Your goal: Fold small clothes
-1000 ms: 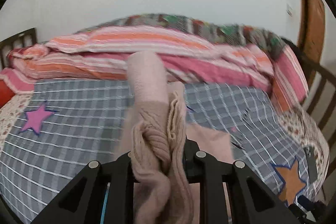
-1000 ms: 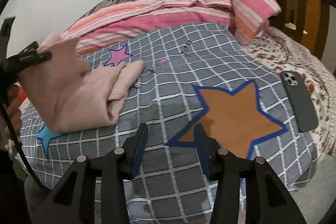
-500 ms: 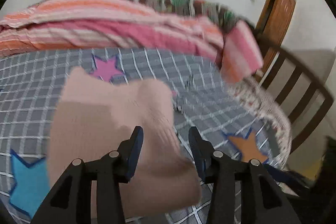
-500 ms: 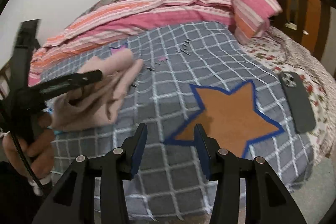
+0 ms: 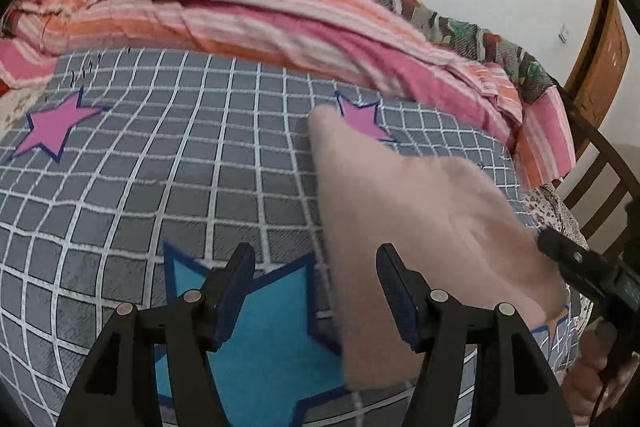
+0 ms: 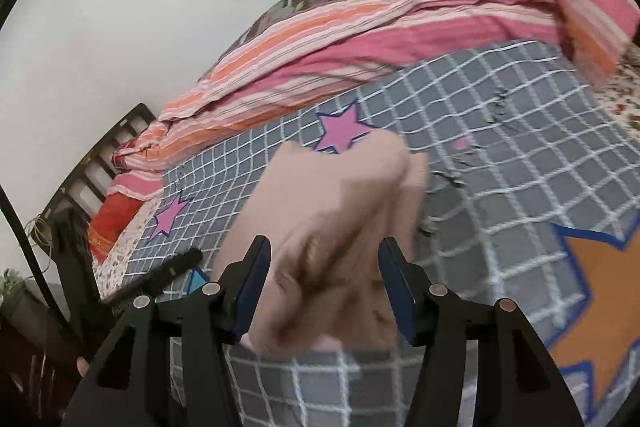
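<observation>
In the left wrist view, the left gripper [image 5: 316,291] fills the lower centre of the frame, its two black fingers with blue pads spread wide and holding nothing. Between and beyond them lies the grey bedsheet with a white grid pattern [image 5: 168,179], printed with a blue star [image 5: 264,339] directly under the fingers and a pink star [image 5: 52,131] at the left edge. The folded pale pink knitted garment [image 5: 408,227] lies on the sheet in the right half of the frame, blurred, running from a second pink star [image 5: 362,119] near the centre down to the lower right; its near edge passes behind the right-hand finger. Whether that finger touches it cannot be told. Along the top of the frame lies a bunched pink and orange striped blanket [image 5: 256,11], and a brown wooden door [image 5: 600,59] stands at the upper right.

In the right wrist view, the right gripper [image 6: 324,287] sits at the lower centre, its fingers also spread apart. The pink garment [image 6: 332,227] lies between and just beyond them, smeared by motion, and contact cannot be judged. A large orange star with a blue outline [image 6: 600,299] is printed on the sheet at the lower right. The dark tip of the left gripper [image 6: 160,279] shows at the lower left.
</observation>
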